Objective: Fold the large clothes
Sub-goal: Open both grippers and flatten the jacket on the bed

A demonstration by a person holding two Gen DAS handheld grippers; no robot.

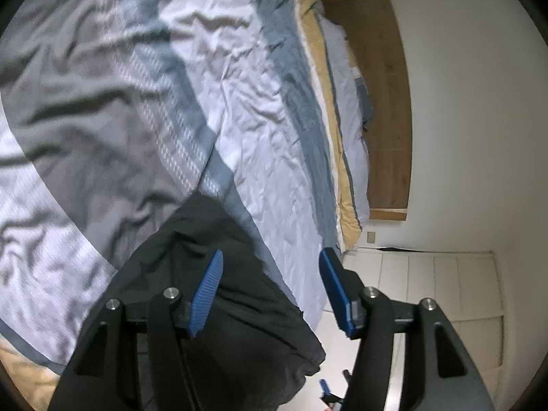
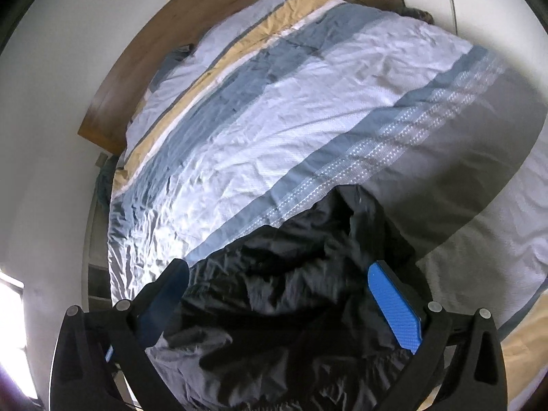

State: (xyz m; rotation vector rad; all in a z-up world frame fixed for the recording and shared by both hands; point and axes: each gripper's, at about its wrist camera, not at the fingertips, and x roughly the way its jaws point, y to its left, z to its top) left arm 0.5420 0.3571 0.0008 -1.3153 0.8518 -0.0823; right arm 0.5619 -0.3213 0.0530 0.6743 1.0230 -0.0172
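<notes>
A dark, crumpled garment (image 1: 246, 325) lies in a heap at the near corner of a bed. It hangs a little over the bed's edge in the left wrist view. My left gripper (image 1: 272, 253) hovers above it, open, and its blue pads (image 1: 205, 291) touch no cloth. In the right wrist view the same garment (image 2: 291, 291) spreads out below my right gripper (image 2: 279, 265). That gripper stands wide open over the cloth, with nothing pinched between its blue pads (image 2: 394, 308).
A striped duvet (image 1: 239, 102) in white, blue, grey and yellow covers the bed (image 2: 274, 120). A wooden headboard (image 2: 137, 65) runs along the far side against a white wall. White floor tiles (image 1: 428, 284) lie beside the bed corner.
</notes>
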